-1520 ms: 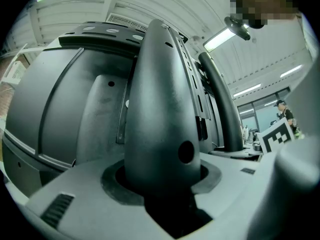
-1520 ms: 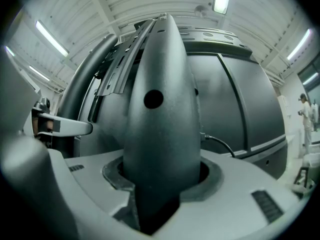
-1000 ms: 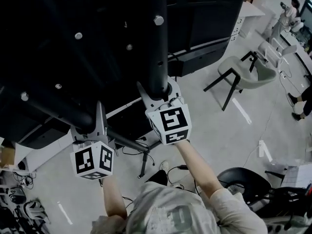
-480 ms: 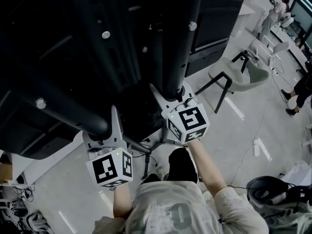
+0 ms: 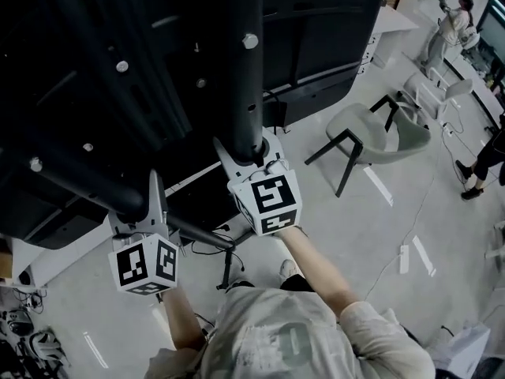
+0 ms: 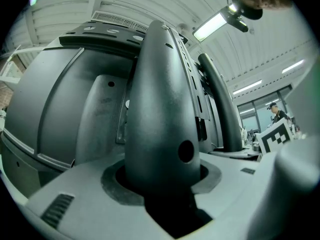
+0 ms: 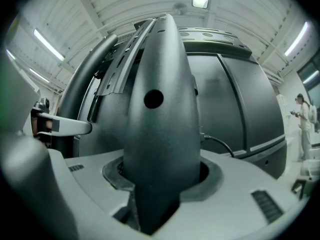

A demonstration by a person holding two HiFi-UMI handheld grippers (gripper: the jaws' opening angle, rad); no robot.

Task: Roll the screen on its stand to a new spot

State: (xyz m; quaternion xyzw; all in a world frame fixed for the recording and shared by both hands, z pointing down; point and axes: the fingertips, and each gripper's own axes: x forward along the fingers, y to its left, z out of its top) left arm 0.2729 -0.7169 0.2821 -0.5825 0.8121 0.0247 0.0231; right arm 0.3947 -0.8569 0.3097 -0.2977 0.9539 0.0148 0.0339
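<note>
The big black screen shows its back, carried on a stand with two thick black posts. My left gripper is shut on the left post, which slants across the head view. My right gripper is shut on the right post, which runs straight up. In the left gripper view the left post fills the gap between the jaws of the left gripper. In the right gripper view the right post is clamped in the right gripper, with the screen's back behind it.
A grey chair with black legs stands on the floor to the right. A person stands at the far right by white desks; another person's legs show at the edge. Cables and a power strip lie on the floor. Clutter sits at the lower left.
The stand and both grippers swung right in the head view, then back left. The black round seat at the lower right has slid out of view. Both grips are unchanged.
</note>
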